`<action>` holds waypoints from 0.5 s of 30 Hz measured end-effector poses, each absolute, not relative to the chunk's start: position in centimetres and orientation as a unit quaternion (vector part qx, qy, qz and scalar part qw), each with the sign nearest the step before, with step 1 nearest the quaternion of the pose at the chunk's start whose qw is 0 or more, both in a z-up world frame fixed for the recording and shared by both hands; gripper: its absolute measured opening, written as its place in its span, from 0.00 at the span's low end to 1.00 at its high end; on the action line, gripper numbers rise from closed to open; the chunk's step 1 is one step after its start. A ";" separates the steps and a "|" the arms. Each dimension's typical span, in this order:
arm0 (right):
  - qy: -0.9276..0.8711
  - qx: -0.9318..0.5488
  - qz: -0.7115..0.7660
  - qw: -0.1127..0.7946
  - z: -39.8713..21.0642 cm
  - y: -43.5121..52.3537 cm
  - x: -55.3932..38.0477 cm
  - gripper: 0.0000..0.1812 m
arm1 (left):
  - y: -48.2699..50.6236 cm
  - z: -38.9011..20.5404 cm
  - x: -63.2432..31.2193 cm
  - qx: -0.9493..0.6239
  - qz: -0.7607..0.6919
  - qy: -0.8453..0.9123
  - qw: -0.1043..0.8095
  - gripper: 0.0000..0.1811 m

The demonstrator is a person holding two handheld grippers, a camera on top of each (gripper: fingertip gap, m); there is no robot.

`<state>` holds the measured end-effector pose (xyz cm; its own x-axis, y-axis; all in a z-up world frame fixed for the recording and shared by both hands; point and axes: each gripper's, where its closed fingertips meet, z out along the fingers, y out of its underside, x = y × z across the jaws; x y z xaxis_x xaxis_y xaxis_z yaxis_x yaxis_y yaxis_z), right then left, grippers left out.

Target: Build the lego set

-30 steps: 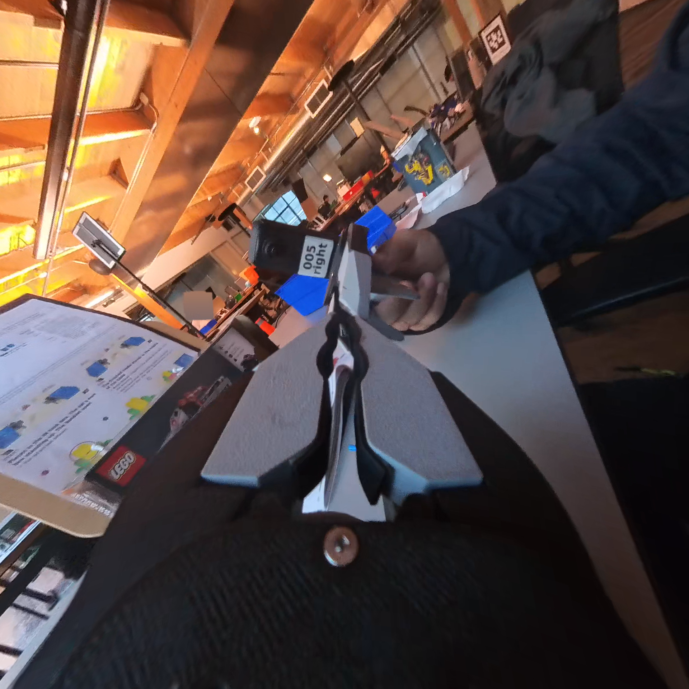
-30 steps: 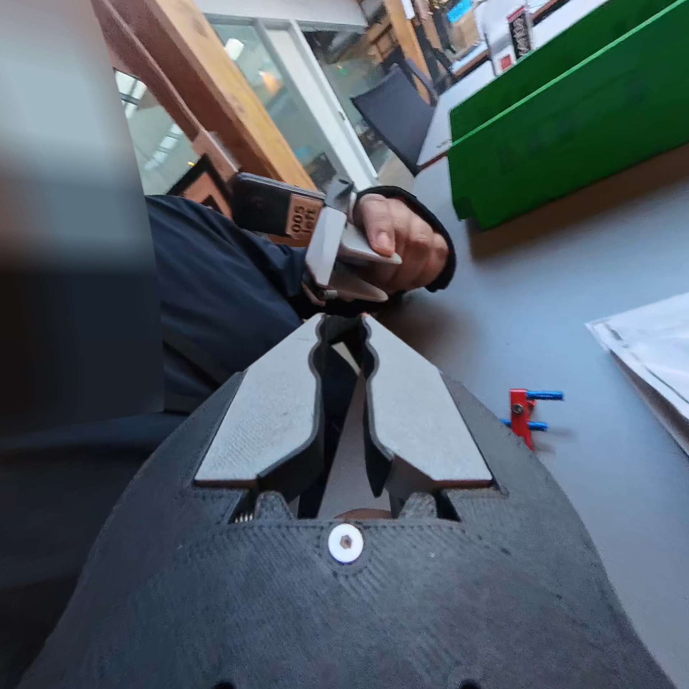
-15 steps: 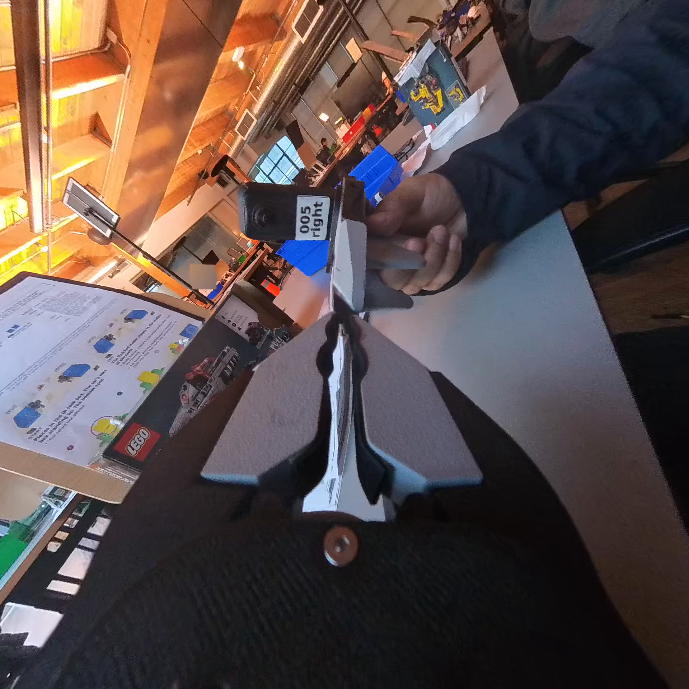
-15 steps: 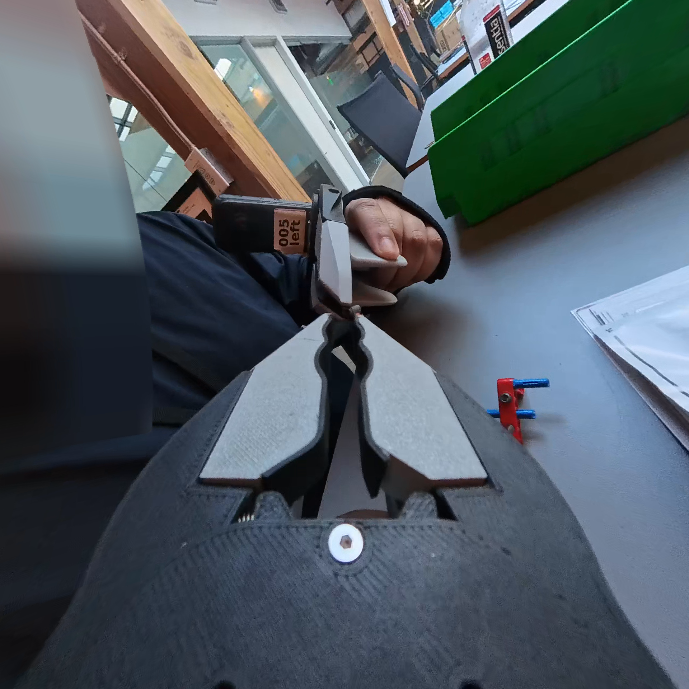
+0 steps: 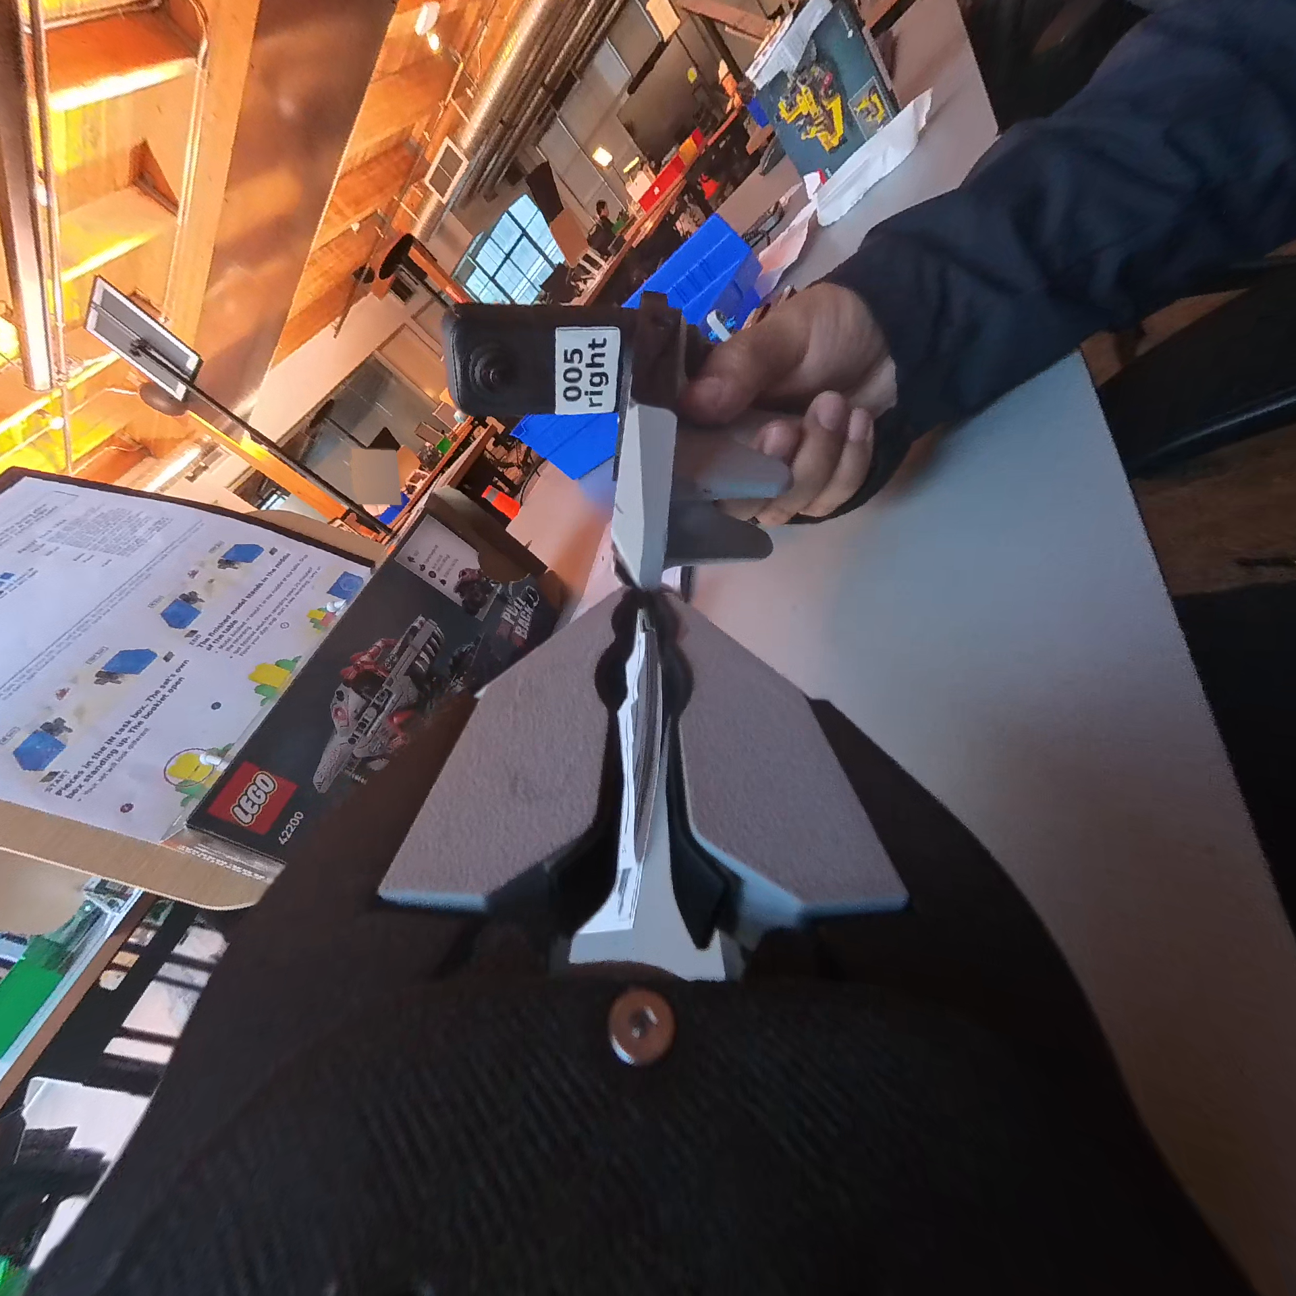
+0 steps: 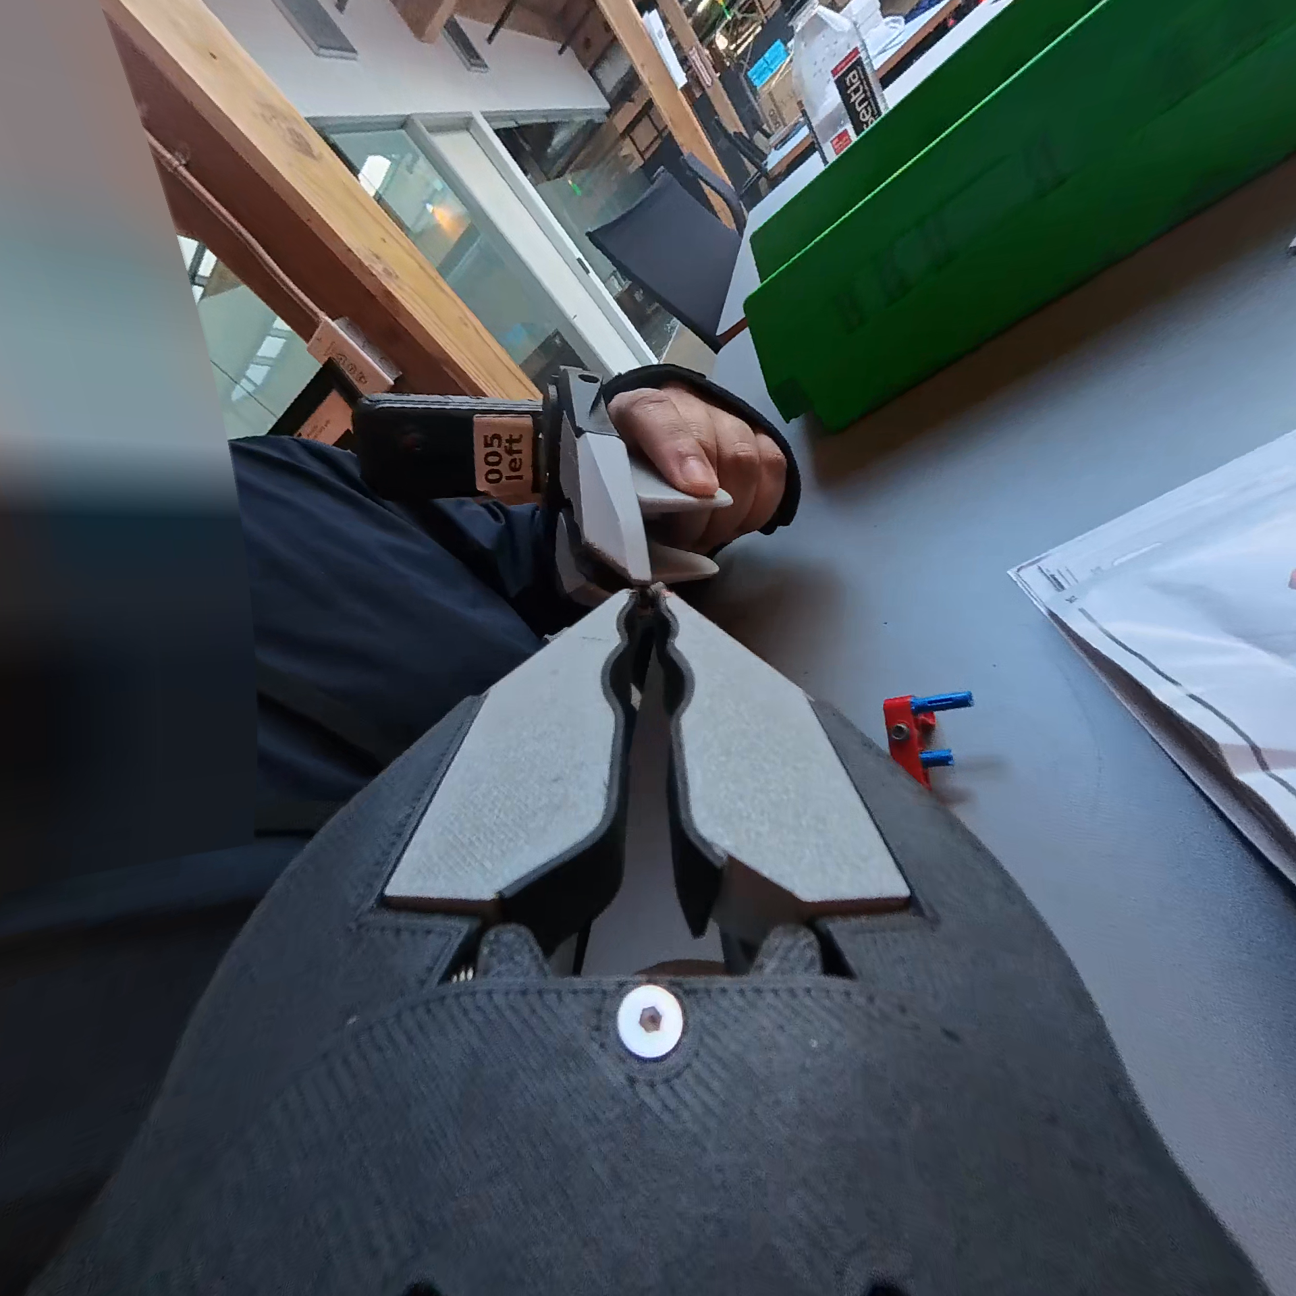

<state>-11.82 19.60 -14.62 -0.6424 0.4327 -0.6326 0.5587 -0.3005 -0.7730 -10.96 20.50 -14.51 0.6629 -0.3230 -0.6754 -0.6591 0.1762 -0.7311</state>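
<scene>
The two claws meet tip to tip above the grey desk (image 6: pixel 1052 435). The left claw (image 5: pixel 644 610) has its jaws nearly together, nipping a thin white sheet-like piece (image 5: pixel 639 736) that stands edge-on between them. The right claw (image 6: pixel 646 611) is also drawn narrow, with something small and dark at its tips that I cannot make out. A small red lego piece with blue pins (image 6: pixel 915 729) lies on the desk just right of the right claw, between it and a clear plastic bag (image 6: pixel 1178 631). The dark lego box (image 5: pixel 393 694) stands left of the left claw.
</scene>
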 end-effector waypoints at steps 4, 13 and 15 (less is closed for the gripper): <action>0.593 0.427 -0.681 0.038 -15.0 19.8 -12.0 0.00 | 20.7 -14.9 -11.2 -0.641 0.130 0.388 0.650 0.01; 0.580 0.451 -0.677 0.026 -15.5 20.8 -12.7 0.00 | 21.5 -15.4 -12.1 -0.666 0.128 0.362 0.640 0.01; 0.576 0.452 -0.680 0.031 -15.5 20.8 -12.7 0.00 | 21.5 -15.8 -11.9 -0.675 0.108 0.362 0.634 0.01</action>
<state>-12.70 20.80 -15.47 -0.5903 0.4791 -0.6497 0.5622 -0.3335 -0.7567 -11.93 21.50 -15.76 0.7147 -0.3518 -0.6045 -0.6254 0.0655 -0.7776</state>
